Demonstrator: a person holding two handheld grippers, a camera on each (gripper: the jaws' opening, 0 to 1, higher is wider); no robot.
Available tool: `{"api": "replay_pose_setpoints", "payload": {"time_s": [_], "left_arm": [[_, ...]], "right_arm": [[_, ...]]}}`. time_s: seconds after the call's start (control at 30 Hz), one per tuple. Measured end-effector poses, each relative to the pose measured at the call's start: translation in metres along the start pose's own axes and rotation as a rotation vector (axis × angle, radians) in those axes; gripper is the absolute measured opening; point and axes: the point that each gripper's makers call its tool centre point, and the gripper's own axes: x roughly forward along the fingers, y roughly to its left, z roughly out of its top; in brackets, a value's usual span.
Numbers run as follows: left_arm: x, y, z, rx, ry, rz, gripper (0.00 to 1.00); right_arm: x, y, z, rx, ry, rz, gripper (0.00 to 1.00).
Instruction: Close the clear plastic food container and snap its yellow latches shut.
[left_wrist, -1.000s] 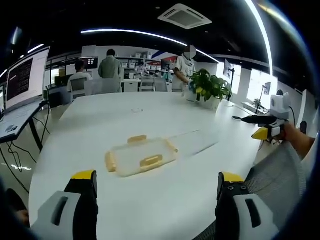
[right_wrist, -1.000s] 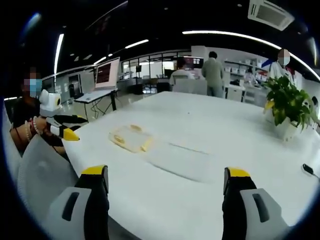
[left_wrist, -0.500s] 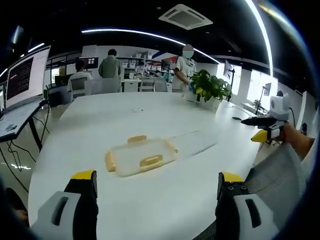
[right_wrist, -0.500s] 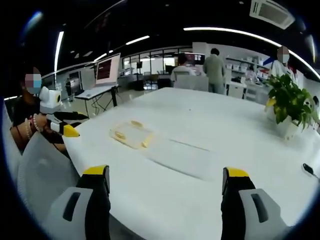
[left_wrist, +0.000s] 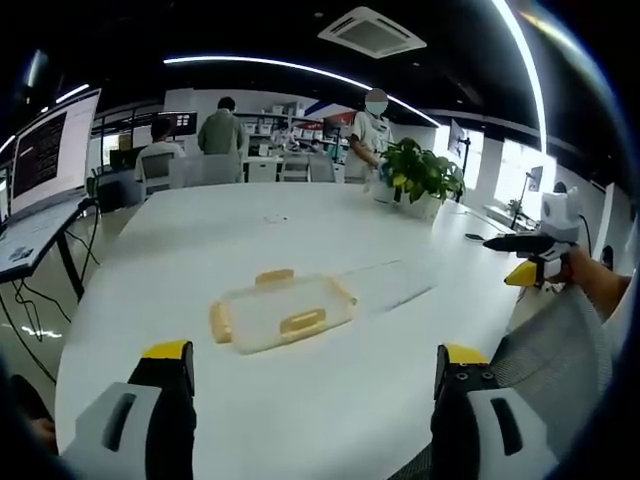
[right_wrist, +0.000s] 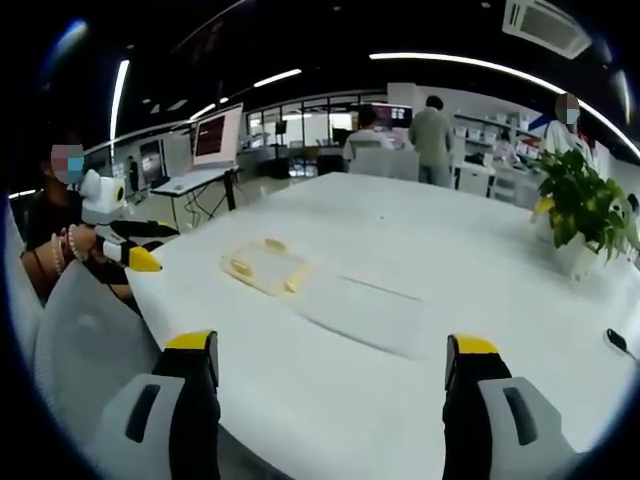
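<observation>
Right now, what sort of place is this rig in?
Likely an open-plan office or lab: a big white table, a monitor on a side desk, a ceiling air-conditioning unit, people at workstations behind.

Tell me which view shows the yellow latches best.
The left gripper view: the lid lies near and centred, with latches distinct on its edges. In the right gripper view the lid is smaller and farther off, its latches only small yellow marks.

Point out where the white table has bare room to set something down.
The table is bare between the left gripper and the lid with yellow latches, and beyond it toward the potted plant. The clear container base crowds the lid's right side.
</observation>
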Motion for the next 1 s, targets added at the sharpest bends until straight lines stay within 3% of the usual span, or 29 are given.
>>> {"api": "replay_pose_setpoints", "payload": {"time_s": [0.63, 1.0], "left_arm": [[0.000, 0.002, 0.008, -0.051, -0.039, -0.026, 0.97], [0.004, 0.020, 0.018, -0.033, -0.045, -0.007, 0.98]], "right_arm": [[0.005, 0.003, 0.002, -0.014, 0.026, 0.023, 0.92], [0.028, 0.004, 0.022, -0.085, 0.032, 0.074, 0.90]]}}
